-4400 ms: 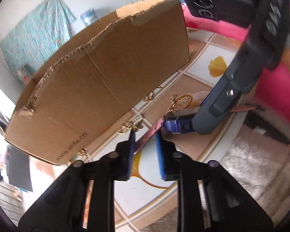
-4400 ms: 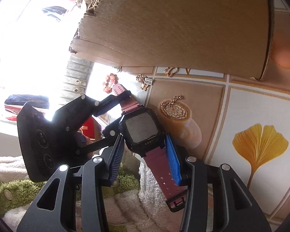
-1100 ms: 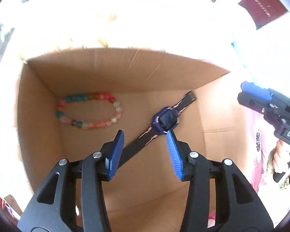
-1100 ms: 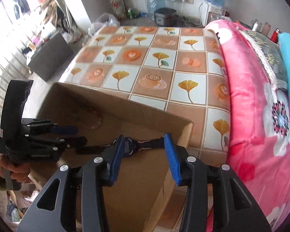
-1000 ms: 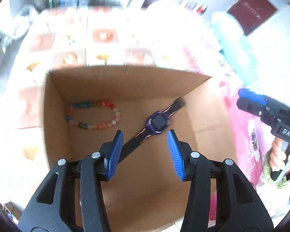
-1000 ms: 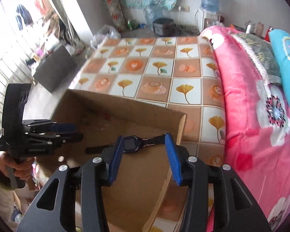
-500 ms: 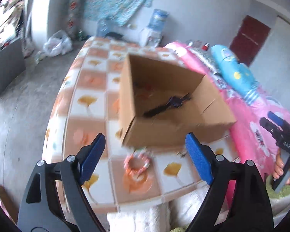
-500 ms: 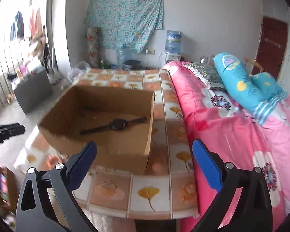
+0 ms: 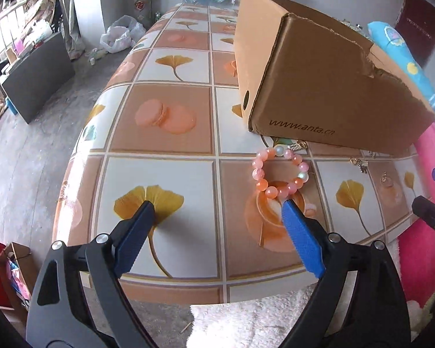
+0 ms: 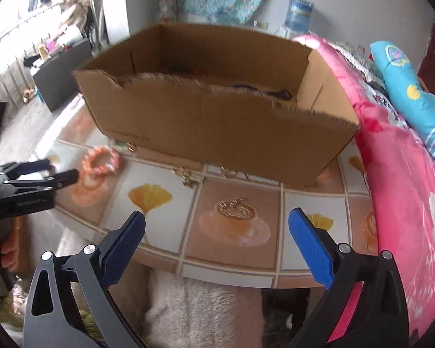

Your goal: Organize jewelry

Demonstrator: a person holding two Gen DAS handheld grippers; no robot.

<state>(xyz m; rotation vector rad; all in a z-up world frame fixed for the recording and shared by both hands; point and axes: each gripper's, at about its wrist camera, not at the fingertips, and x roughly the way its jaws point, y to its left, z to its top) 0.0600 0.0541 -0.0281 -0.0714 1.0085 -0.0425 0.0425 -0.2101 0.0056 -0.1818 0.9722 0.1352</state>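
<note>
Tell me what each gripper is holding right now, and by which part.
Nothing is held. The left gripper and the right gripper both stand wide open and empty above the table. The pink bead bracelet lies free by the left gripper's right fingertip.

**Jewelry beside and inside the box**

A pink-and-orange beaded bracelet lies flat on the tiled counter, just before the cardboard box. Small gold charms lie along the box's base. A dark watch rests inside.
</note>
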